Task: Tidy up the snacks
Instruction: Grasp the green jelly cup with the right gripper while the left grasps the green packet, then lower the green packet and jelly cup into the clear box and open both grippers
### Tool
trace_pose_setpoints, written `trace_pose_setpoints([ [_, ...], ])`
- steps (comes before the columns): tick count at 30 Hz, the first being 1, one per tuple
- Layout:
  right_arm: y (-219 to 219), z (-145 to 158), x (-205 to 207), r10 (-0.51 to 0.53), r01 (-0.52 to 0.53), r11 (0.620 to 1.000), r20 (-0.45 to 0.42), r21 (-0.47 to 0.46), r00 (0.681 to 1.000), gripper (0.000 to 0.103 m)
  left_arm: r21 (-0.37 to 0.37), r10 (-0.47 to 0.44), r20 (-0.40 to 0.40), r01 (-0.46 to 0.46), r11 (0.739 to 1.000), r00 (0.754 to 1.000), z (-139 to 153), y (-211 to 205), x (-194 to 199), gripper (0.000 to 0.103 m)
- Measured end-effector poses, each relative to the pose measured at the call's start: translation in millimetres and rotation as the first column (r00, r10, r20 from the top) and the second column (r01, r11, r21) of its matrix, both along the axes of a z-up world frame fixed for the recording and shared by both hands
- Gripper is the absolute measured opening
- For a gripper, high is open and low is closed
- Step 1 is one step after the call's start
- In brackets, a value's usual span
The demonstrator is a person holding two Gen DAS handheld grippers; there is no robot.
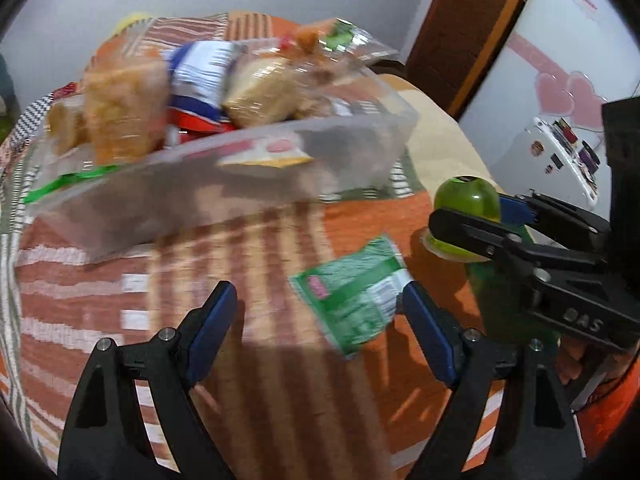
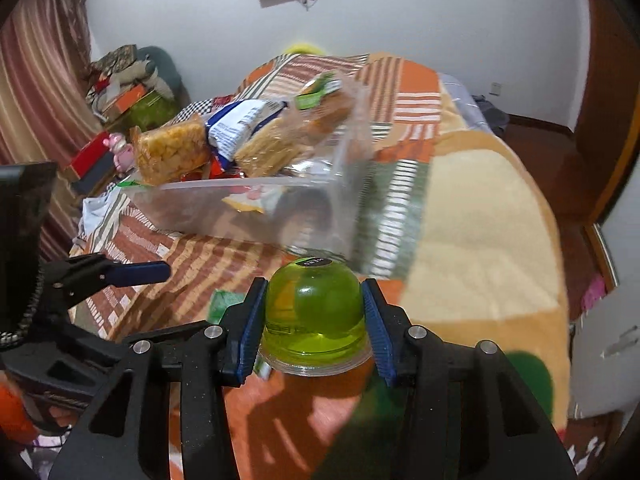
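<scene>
one green jelly cup [image 2: 315, 312], one clear bin [image 2: 280, 204]

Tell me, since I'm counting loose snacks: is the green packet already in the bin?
No, the green packet lies on the blanket, outside the bin.

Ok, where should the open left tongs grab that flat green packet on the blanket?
Across the green packet's short width, coming down from above. It lies flat and tilted on the blanket, so only its long edges offer hold; turn the left tongs to straddle them, clear of the right tongs holding the jelly cup.
</scene>
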State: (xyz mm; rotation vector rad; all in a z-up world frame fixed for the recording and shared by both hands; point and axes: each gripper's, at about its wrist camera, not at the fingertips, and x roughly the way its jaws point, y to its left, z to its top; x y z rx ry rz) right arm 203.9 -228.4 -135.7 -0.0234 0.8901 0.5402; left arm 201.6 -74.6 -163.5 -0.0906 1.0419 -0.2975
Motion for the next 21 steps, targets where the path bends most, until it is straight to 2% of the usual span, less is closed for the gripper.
trace_pose_setpoints([
  [7, -22.0, 3.8, -9.2, -0.041, 0.041, 0.999, 0.007, 0.009, 0.999, 0.044, 0.008, -0.015, -0.018, 0.015, 1.0, 1.0, -15.1, -27.3, 10.1, 0.084],
  [9, -24.5, 3.2, -9.3, -0.051, 0.051, 0.999, 0.009, 0.011, 0.999, 0.044, 0.033, -0.008, -0.009, 0.008, 0.999, 1.0, -20.9, -32.6, 10.9, 0.078],
  [13, -27.9, 3.4, -8.5, -0.051, 0.05, 0.998, 0.011, 0.026, 0.999, 0.044, 0.025, -0.012, 0.008, 0.011, 1.0, 1.0, -21.1, -30.6, 6.7, 0.066],
  [21, -21.8, 10.3, -7.7, -0.039, 0.037, 0.997, 0.03, 0.062, 0.999, 0.044, 0.003, 0.016, 0.064, -0.017, 1.0, 0.998, -2.8, 0.0, -8.8, 0.063],
])
